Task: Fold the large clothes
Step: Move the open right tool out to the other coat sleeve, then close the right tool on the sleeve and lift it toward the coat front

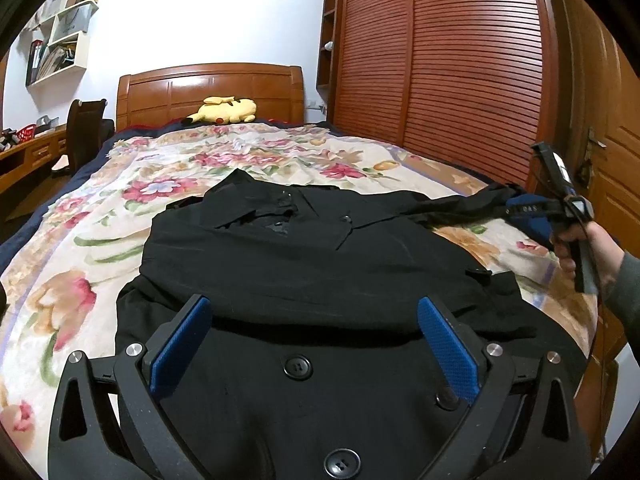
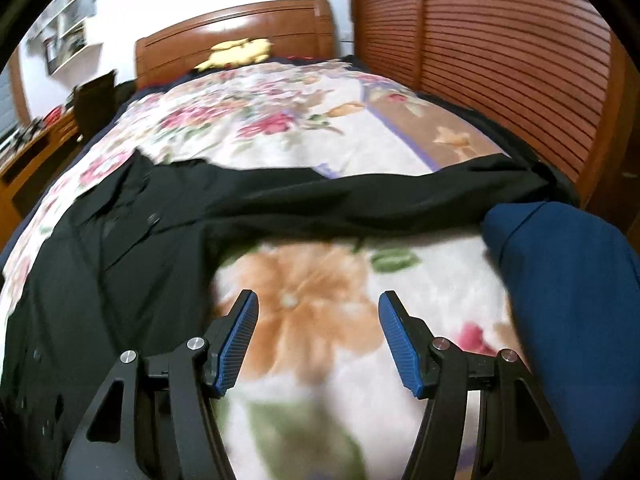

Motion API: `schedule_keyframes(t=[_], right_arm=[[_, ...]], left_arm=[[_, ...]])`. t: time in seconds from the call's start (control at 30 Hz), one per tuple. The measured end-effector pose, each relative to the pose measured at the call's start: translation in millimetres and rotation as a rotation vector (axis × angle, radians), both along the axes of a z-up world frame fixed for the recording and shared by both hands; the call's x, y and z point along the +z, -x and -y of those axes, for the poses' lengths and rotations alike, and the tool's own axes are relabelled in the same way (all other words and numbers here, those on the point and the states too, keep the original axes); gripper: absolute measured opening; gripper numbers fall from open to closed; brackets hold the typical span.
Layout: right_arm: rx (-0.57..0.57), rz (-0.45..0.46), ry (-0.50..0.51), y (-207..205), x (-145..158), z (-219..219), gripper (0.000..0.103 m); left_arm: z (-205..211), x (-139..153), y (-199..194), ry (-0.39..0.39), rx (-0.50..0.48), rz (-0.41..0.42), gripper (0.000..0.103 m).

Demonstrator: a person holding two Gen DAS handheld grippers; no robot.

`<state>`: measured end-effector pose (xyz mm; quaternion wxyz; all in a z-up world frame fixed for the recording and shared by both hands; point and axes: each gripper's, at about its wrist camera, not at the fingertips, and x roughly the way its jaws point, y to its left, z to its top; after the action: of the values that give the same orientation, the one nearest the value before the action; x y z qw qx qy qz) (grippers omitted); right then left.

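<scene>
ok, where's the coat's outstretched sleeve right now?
In the right wrist view the black sleeve stretches across the floral blanket toward the wardrobe side, ahead of the open right gripper, its end beside a dark blue cloth.

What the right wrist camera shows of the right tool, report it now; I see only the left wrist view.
Observer: The right tool is open, with nothing between its blue pads.
Operator: Say what lies under it.
Observer: Only the floral fabric blanket; one of its printed orange flowers sits beneath the gap.
Operator: Place the coat's sleeve against that tool.
Observer: The long black fabric sleeve stretches across the blanket beyond the tool's tips, apart from them.
</scene>
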<state>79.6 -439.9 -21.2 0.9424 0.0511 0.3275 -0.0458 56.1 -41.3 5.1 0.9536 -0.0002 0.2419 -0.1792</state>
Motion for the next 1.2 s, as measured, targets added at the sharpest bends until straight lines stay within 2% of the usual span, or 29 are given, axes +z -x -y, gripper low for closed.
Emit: schedule_keyframes(t=[0.4,0.7,0.9,0.93,0.97,1.0,1.07,1.1,1.2], right_arm=[[-0.125,-0.008,-0.131,-84.4,-20.6,34.0,0.064],[-0.242,-0.010,-0.163,-110.7,-36.6,43.2,0.065],[-0.266,-0.036,-0.164,-127.1,-43.0,43.7,0.064],[-0.261,-0.039,-0.144,-128.5,-43.6,40.6,0.060],[-0.252,-0.042,-0.125,-130.2,-43.7,38.1,0.046],[-0.241,-0.046,-0.108,-131.0,-42.9,35.9,0.027],[-0.238,-0.031,-0.032,-130.2,-35.2,28.9,0.006],[-0.227,0.003,0.010,-126.9,-26.5,22.3,0.005],[-0.198,0.083,0.056,-114.6,-0.4,8.7,0.003]], left_arm=[[3.7,-4.1,-5.2,-0.029,0.005,-0.011,0.103],[6.6,-7.6,-10.0,-0.036,-0.013,-0.030,0.103],[3.8,-9.8,-14.3,-0.020,-0.013,-0.051,0.103],[3.1,-10.0,-14.9,-0.018,-0.012,-0.053,0.103],[3.0,-10.3,-14.9,-0.017,-0.011,-0.055,0.103],[2.9,-10.6,-14.9,-0.016,-0.010,-0.055,0.103],[3.3,-10.6,-14.3,-0.017,-0.009,-0.054,0.103],[3.3,-10.8,-13.4,-0.018,-0.009,-0.053,0.103],[3.4,-10.5,-12.2,-0.018,-0.008,-0.047,0.103]])
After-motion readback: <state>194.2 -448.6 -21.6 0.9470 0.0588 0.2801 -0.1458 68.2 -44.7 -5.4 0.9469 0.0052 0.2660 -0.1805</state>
